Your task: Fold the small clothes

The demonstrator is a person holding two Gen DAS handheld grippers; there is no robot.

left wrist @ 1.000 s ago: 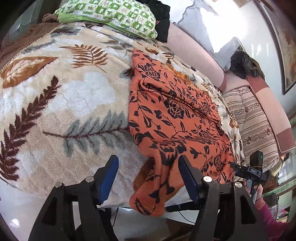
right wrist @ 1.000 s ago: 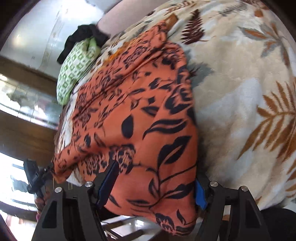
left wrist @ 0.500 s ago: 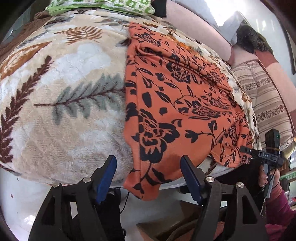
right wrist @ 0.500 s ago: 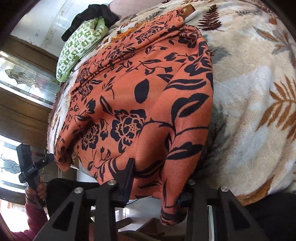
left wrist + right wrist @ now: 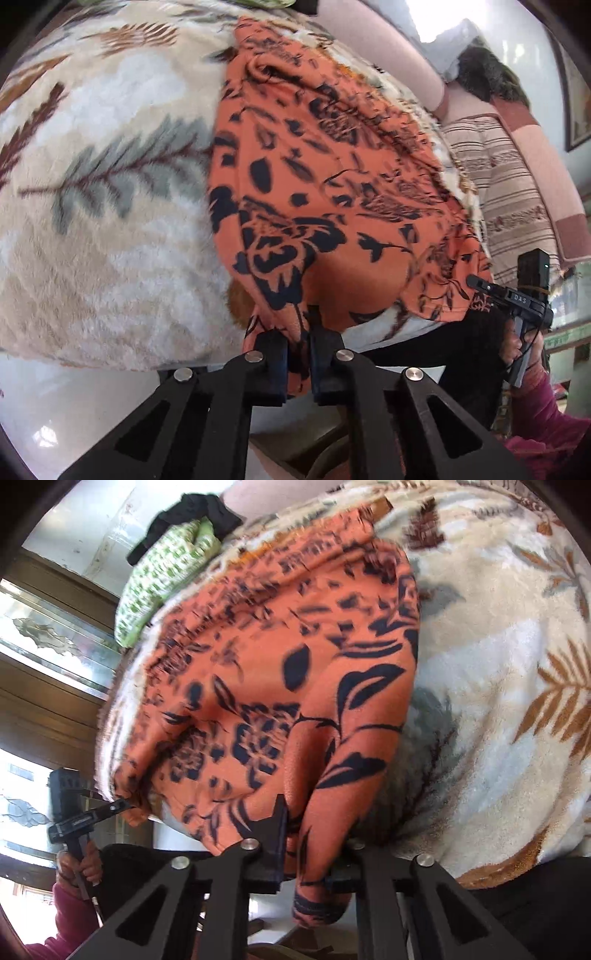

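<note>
The orange floral garment (image 5: 332,192) lies spread along the leaf-patterned fleece blanket (image 5: 110,221) on the bed, its near hem hanging over the edge. The left gripper (image 5: 298,354) has its jaws pinched tight on one bottom corner of the cloth. The right gripper (image 5: 314,845) grips the other corner, a thick fold bunched between its jaws and a tail of fabric dangling below. Both corners look secured, so I judge this the start of the first fold. The next move calls for lifting both corners together, keeping the hem taut and level, and carrying it up toward the far end near the green checked pillow (image 5: 162,568). Uneven pulling would skew the crease or drag the garment off the blanket.
</note>
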